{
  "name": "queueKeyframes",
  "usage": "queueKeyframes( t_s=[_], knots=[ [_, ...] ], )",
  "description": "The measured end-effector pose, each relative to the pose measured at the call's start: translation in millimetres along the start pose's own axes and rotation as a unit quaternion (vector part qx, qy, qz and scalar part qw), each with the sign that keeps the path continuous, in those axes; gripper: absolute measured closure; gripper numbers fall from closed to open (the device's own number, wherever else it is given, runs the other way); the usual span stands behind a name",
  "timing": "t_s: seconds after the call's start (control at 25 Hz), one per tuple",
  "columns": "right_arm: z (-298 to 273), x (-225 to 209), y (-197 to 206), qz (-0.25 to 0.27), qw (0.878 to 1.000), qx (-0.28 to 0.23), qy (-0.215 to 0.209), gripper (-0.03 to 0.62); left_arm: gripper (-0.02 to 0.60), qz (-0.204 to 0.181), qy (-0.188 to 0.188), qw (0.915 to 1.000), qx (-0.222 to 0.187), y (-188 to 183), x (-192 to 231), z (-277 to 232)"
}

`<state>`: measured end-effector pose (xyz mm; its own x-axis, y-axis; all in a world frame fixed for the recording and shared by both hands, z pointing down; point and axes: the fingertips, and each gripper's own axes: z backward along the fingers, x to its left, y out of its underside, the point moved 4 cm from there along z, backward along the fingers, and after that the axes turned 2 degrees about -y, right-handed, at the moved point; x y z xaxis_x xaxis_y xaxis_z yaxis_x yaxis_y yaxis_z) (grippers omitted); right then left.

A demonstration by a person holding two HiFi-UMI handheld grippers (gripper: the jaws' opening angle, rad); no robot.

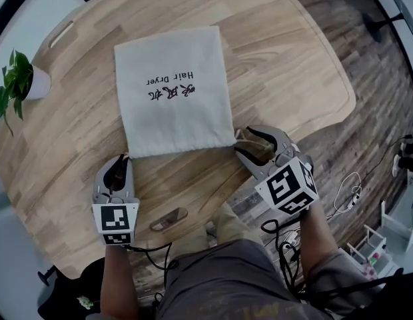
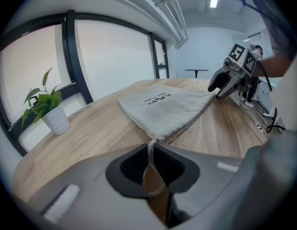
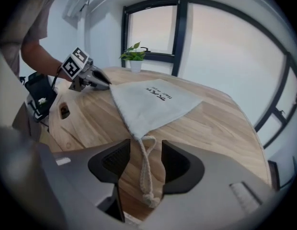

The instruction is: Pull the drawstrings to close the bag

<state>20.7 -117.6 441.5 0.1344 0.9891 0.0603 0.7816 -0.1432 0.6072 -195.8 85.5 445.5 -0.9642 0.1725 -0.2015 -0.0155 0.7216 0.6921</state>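
**Soft bag, thin cords: pinch the string, not the cloth**

The cloth bag [image 1: 173, 89] lies flat on the wooden surface [image 1: 280, 59], with its mouth edge toward you and not yet gathered. It looks light and limp, so expect it to slide rather than cinch unless the two sides pull against each other.

Your left tongs [image 1: 118, 167] are closed on the left drawstring [image 2: 150, 150] just beside the bag's corner, and the cord runs straight into the pinched pads. Your right tongs [image 1: 241, 143] stand wide. The right drawstring [image 3: 145, 169] lies loose between the jaws, pressed by neither pad, and its knot [image 3: 151, 200] rests on the wood nearest you.

The cord is thin, twisted and soft, so it could slip through a weak pinch. Take it just above the knot, which should act as a stop, and keep clear of the fabric corner. Then pull outward, evenly.
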Motion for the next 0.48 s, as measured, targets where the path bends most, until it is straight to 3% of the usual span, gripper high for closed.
queueKeyframes(
  t_s=[0.2,0.36,0.48],
  knots=[
    [-10,-5,-5,0.026,0.998,0.012,-0.051,0.349,0.502,-0.011,0.043,0.999,-0.009,-2,1,0],
    [-17,-8,-7,0.008,0.996,0.008,-0.083,0.342,0.46,-0.02,0.073,0.997,-0.011,-3,3,-3],
    [-16,-10,-8,0.003,0.996,0.008,-0.088,0.377,0.449,-0.025,0.104,0.9941,-0.015,-4,0,-6]
  ],
)
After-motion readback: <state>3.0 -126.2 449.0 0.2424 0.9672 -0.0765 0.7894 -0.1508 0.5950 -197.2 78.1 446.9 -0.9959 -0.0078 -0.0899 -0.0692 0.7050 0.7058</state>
